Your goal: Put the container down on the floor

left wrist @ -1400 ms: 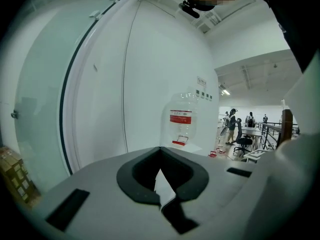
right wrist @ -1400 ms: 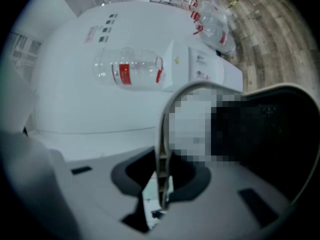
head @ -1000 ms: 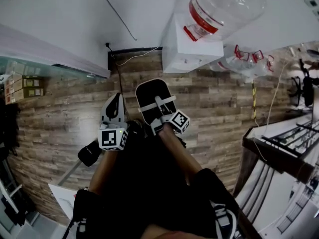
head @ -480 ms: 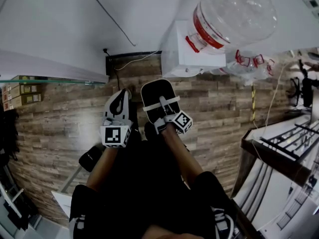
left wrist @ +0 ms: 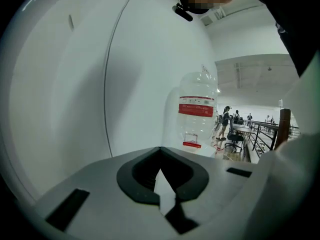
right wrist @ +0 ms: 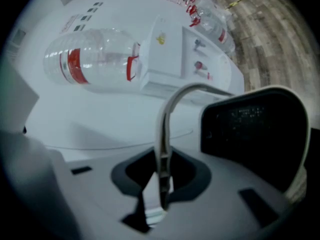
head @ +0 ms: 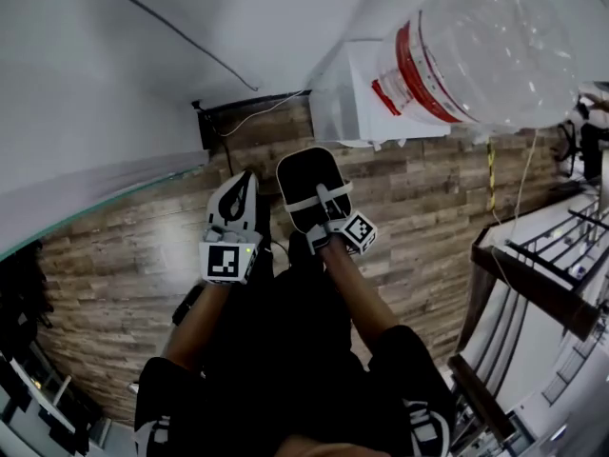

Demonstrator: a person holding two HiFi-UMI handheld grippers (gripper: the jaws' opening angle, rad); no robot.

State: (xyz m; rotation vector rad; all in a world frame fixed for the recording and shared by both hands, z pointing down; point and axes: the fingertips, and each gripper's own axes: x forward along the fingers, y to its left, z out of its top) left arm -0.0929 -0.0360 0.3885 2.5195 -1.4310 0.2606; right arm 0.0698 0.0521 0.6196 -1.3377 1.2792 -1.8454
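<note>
Container (head: 303,181), long axis toward wall (head: 114,84)

Near end of the container (head: 304,181) behind the right gripper (head: 323,208).

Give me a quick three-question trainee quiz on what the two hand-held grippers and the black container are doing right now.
1. True or false: the black container hangs clear of the wood floor.
2. What does the right hand-held gripper clamp? A: the container's white handle. B: the water bottle. C: nothing.
3. Fill in: the left hand-held gripper has its jaws together and holds ____.
Key: 1 true; 2 A; 3 nothing.
</note>
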